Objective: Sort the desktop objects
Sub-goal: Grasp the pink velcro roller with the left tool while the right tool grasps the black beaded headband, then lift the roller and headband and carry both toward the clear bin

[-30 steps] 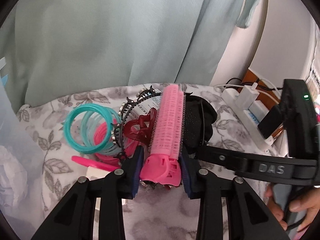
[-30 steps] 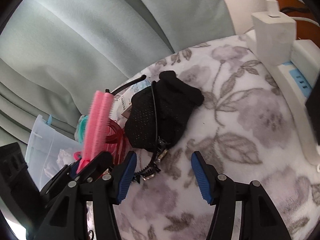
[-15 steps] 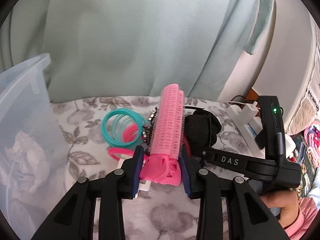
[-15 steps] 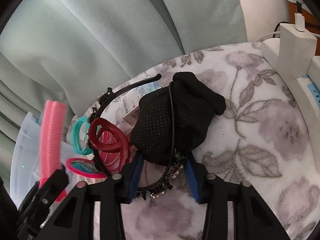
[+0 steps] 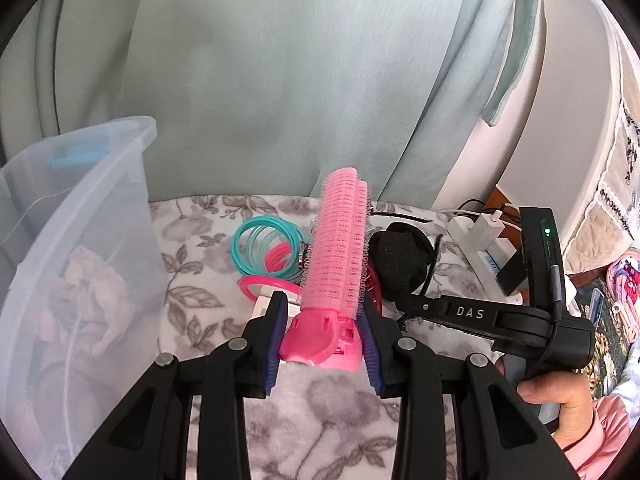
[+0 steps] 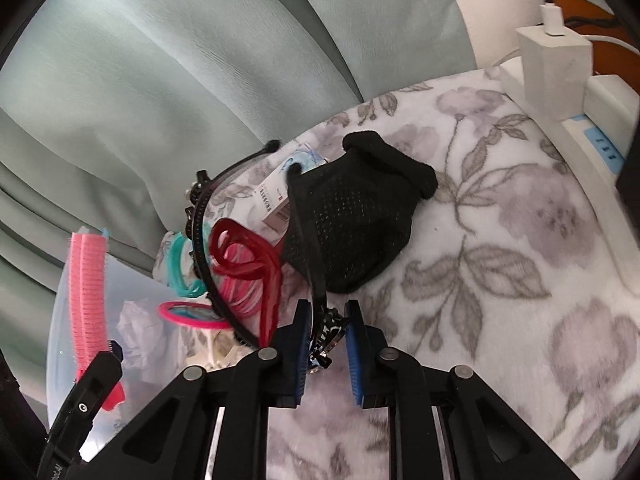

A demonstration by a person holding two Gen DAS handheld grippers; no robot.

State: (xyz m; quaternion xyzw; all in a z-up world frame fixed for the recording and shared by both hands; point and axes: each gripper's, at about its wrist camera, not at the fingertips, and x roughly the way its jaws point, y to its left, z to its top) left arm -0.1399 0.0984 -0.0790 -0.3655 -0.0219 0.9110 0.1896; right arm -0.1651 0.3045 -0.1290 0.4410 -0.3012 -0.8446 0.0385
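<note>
Two grippers, each pinching a hair thing over the flowery cloth (image 6: 520, 280).

The left gripper (image 5: 322, 334) squeezes the fuzzy pink hair roller clip (image 5: 336, 256); its long side points to 12 o'clock. Only this view shows the person's hand (image 5: 560, 396) at 4 o'clock. The right gripper (image 6: 328, 340) has just been closing and pinches the thin black toothed headband (image 6: 308, 248), beside the black mesh pouch (image 6: 356, 216). Clear plastic bin (image 5: 80, 260) at 9 o'clock.

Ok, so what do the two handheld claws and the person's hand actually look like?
Both claws are matte black plastic with silver rivets and ribbed blue pads on the fingers. The right claw, seen from the left claw, has white "DAS" lettering on its side, a small green light on its upright housing and a dark cable running down it. The hand on its grey handle wears a pink sleeve.
</note>
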